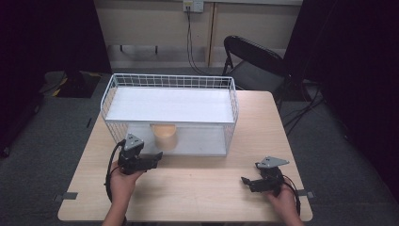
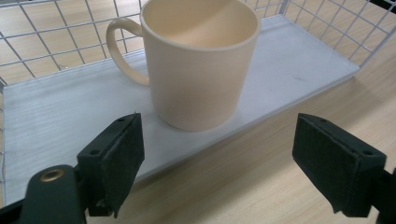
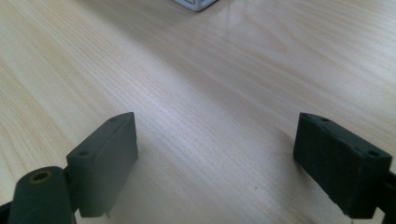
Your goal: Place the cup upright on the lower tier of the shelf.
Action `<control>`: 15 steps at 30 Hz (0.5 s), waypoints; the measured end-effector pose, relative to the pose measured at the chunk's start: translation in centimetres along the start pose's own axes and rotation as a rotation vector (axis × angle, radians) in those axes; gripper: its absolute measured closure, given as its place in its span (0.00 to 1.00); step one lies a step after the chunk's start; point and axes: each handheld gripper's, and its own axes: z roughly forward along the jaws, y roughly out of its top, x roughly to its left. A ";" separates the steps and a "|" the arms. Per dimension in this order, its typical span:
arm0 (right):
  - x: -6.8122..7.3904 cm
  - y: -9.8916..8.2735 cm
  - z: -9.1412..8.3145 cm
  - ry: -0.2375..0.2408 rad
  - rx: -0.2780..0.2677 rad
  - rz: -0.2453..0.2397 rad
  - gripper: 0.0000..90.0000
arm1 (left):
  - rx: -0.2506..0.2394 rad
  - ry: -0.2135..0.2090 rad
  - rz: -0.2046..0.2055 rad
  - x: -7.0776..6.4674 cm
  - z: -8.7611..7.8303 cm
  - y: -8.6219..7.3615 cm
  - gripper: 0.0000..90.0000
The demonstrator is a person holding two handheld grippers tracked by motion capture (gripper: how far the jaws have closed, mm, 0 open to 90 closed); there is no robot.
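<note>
A cream mug stands upright on the lower white shelf of a white wire rack, handle turned left in the left gripper view. My left gripper sits just in front of the rack's lower shelf, jaws wide open and empty, the mug a short way beyond them. Over bare wood at the table's front right, my right gripper is open with nothing between its jaws.
The rack fills the back half of the wooden table and has an upper white shelf with a wire rim. A black folding chair stands behind the table. A white corner of the rack's shelf shows beyond the right jaws.
</note>
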 end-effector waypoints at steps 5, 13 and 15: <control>0.0 0.0 0.0 0.000 0.000 0.000 0.14 | 0.000 -0.011 0.002 0.1 -0.2 -0.2 0.19; 0.0 0.0 0.0 0.000 0.000 0.000 0.14 | -0.004 -0.029 0.003 0.7 -0.8 -1.0 0.19; 0.0 0.0 0.0 0.000 0.000 0.000 0.14 | -0.004 -0.031 0.003 0.8 -1.0 -1.2 0.19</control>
